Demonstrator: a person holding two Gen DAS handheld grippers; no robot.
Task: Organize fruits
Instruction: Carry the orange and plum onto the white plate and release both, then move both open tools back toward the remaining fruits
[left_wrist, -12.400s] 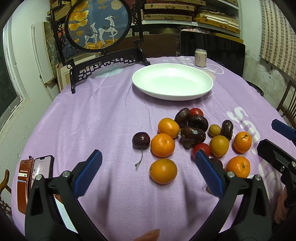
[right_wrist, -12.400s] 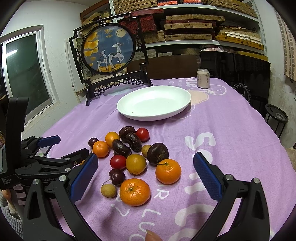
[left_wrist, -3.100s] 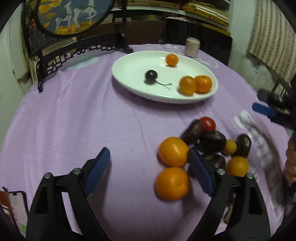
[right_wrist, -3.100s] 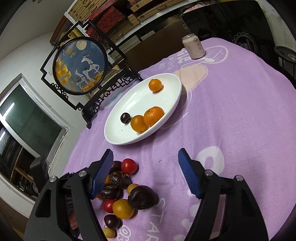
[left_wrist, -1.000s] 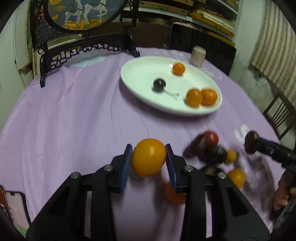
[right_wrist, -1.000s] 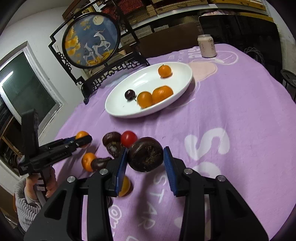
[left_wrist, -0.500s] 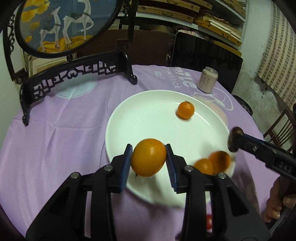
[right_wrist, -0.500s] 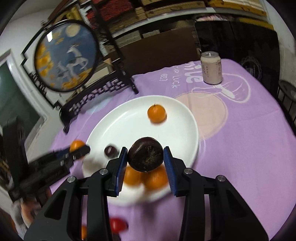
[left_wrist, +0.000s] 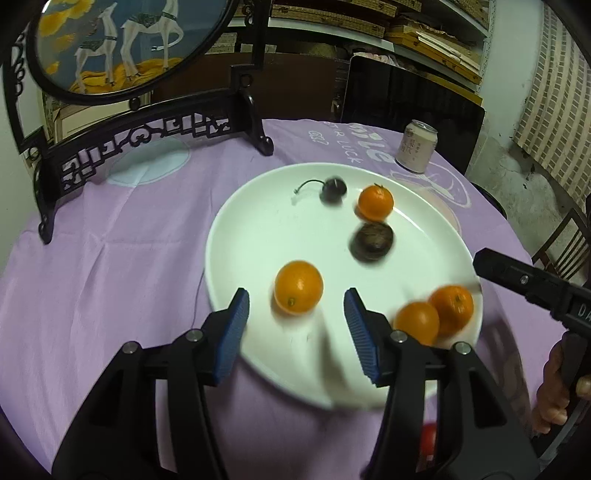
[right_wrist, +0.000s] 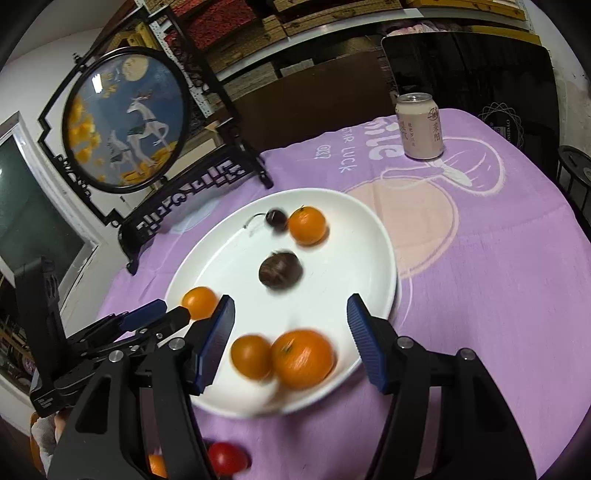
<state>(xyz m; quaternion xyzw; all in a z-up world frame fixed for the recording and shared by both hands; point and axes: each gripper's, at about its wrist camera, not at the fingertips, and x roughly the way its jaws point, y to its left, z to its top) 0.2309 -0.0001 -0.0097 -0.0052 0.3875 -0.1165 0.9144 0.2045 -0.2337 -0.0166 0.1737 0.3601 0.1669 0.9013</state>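
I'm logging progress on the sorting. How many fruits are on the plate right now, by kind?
Oranges: 4
Cherry: 1
Dark wrinkled fruit: 1
Total on the plate: 6

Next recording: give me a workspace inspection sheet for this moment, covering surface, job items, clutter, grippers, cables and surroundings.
Surface: purple tablecloth with white lettering.
Job's things: white plate holding four oranges, including the orange between the left fingers, plus a dark wrinkled fruit and a cherry with stem. A red fruit lies off the plate, near edge.
Clutter: drink can upright behind the plate.
Grippers: left gripper open over the plate's near side; right gripper open above the two nearest oranges.
Cables: nothing seen.
Surroundings: round deer screen on a black stand, shelves of boxes, a window at left.
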